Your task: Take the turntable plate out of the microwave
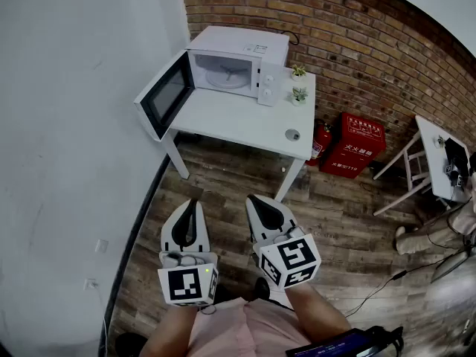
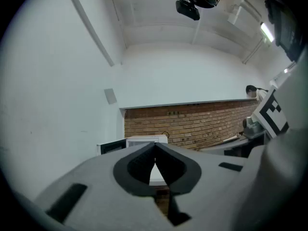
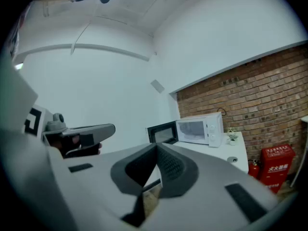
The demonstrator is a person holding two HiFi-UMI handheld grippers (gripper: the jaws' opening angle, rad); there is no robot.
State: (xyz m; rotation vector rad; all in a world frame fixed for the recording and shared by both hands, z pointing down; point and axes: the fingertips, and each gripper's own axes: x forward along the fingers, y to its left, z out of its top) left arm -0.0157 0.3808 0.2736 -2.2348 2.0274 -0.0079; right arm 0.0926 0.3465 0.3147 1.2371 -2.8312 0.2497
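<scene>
Two empty tongs, the left tongs and right tongs, are pinched fully shut, well short of the counter. The turntable plate lies inside the open-doored microwave.

The turntable plate lies in the microwave, which stands back left on the surface by the brick wall, with small plants just right of it and extinguisher boxes on the floor further right.

One microwave — two potted plants
</scene>
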